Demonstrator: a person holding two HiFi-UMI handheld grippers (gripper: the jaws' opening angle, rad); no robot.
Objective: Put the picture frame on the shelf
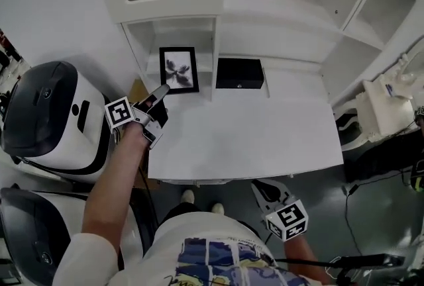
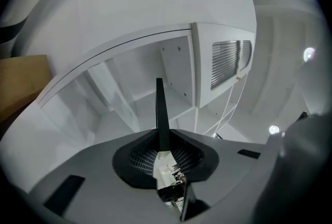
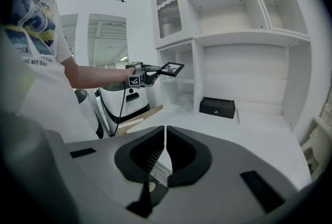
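A black picture frame (image 1: pixel 179 69) with a dark flower print is held out in front of the narrow left compartment (image 1: pixel 180 33) of the white shelf unit. My left gripper (image 1: pixel 161 91) is shut on its near edge. In the left gripper view the frame (image 2: pixel 160 111) shows edge-on as a thin black blade rising from between the jaws. From the right gripper view the frame (image 3: pixel 171 68) lies nearly flat in the left gripper (image 3: pixel 151 74), just short of the shelf. My right gripper (image 1: pixel 262 188) hangs low by the desk's front edge, jaws together with nothing in them (image 3: pixel 165 148).
A black box (image 1: pixel 239 73) stands on the white desk (image 1: pixel 252 139) at the foot of the wide compartment. White and black machines (image 1: pixel 53 116) stand at the left, with a cardboard sheet (image 1: pixel 138 89) beside the desk. Open shelves (image 3: pixel 244 5) rise above.
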